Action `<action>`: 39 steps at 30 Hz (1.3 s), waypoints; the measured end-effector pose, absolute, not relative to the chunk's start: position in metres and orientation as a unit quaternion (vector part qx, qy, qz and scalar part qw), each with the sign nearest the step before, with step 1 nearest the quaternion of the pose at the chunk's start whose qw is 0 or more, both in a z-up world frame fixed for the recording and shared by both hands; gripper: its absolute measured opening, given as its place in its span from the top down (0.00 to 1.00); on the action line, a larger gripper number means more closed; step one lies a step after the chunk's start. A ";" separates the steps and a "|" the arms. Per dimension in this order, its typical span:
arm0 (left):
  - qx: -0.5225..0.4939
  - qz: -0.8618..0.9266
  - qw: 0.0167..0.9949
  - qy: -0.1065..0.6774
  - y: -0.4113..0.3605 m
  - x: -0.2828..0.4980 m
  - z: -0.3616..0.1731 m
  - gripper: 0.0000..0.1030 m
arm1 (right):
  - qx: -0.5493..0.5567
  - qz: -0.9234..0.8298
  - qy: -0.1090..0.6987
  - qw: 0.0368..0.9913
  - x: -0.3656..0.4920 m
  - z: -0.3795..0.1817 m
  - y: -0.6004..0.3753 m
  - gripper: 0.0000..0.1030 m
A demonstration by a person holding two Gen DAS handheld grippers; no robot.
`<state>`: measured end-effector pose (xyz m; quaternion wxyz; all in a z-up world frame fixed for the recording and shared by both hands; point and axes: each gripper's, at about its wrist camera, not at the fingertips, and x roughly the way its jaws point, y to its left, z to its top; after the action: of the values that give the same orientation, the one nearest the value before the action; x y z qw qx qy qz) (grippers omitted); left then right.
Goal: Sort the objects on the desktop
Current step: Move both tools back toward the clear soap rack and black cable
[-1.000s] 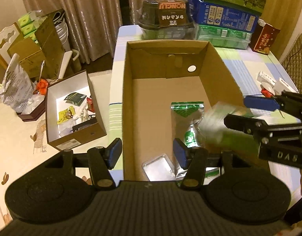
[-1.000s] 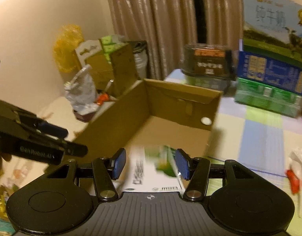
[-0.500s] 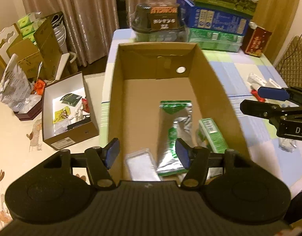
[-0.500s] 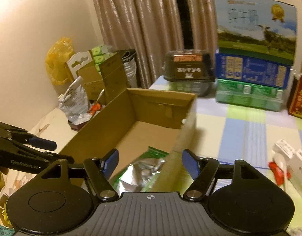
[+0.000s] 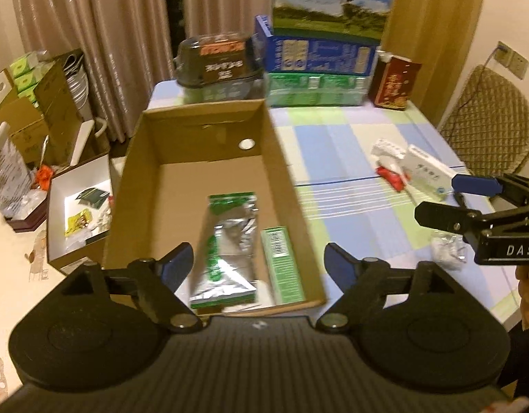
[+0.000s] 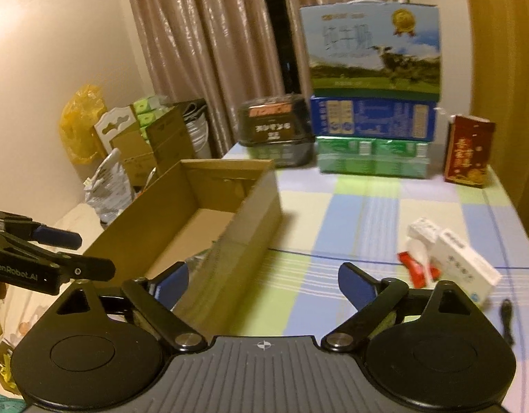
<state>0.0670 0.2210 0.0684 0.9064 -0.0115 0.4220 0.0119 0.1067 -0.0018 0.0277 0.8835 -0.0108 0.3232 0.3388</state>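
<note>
Since a second ago the green box has left the right gripper (image 6: pixel 263 276) and now lies inside the cardboard box, and both grippers have swung rightward so more of the desk shows. The left gripper's jaws have also spread wider than before.

The desk (image 5: pixel 350 213), covered in a blue, green and white checked cloth, carries everything. Along its far edge stands a stack of milk cartons (image 6: pixel 372 103), a dark food tub (image 6: pixel 276 127) to their left and a red carton (image 6: pixel 469 153) to their right. The open cardboard box (image 5: pixel 281 179) sits at the desk's left side; the right gripper's left finger overlaps its near corner in the right wrist view. On its floor lie a silver and green foil pouch (image 5: pixel 230 241) and, just beside it on the right, the small green box (image 5: pixel 281 261).

The left gripper (image 5: pixel 259 263) hangs above the box's near end, jaws wide apart and empty. The right gripper's jaws are likewise wide apart and hold nothing.

Out on the cloth, well apart from the cardboard box, lie a white box (image 6: pixel 469 268), a smaller white packet (image 6: pixel 422 230) touching it, a red wrapper (image 6: pixel 415 270) just beside them, and a crumpled clear wrapper (image 5: pixel 446 251) nearer the right gripper.
</note>
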 end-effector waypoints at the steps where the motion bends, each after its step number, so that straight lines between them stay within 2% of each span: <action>1: -0.009 0.009 0.908 0.420 0.215 0.066 0.070 0.19 | -0.011 0.336 0.322 0.885 0.105 0.029 -0.009 0.09; 4: -0.006 -0.001 0.911 0.411 0.195 0.064 0.074 0.15 | -0.008 0.324 0.320 0.890 0.101 0.031 -0.031 0.02; 6: -0.001 -0.008 0.914 0.406 0.181 0.063 0.076 0.09 | -0.001 0.320 0.321 0.892 0.100 0.031 -0.049 0.02; 10: -0.001 -0.021 0.918 0.396 0.155 0.059 0.074 0.03 | 0.010 0.301 0.323 0.897 0.093 0.026 -0.093 0.02; 23: 0.013 -0.080 0.905 0.418 0.068 0.068 0.028 0.01 | 0.033 0.194 0.368 0.909 0.067 -0.029 -0.221 0.02; 31: 0.041 -0.075 0.898 0.431 0.044 0.087 -0.002 0.01 | 0.040 0.192 0.380 0.904 0.063 -0.055 -0.221 0.02; 39: 0.020 -0.067 0.893 0.445 0.044 0.113 -0.037 0.01 | 0.039 0.194 0.386 0.901 0.079 -0.080 -0.201 0.02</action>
<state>0.1126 0.0436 -0.0372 0.8927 0.0203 0.4450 -0.0675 0.0791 -0.2013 -0.0803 0.9013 0.0390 0.3855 0.1937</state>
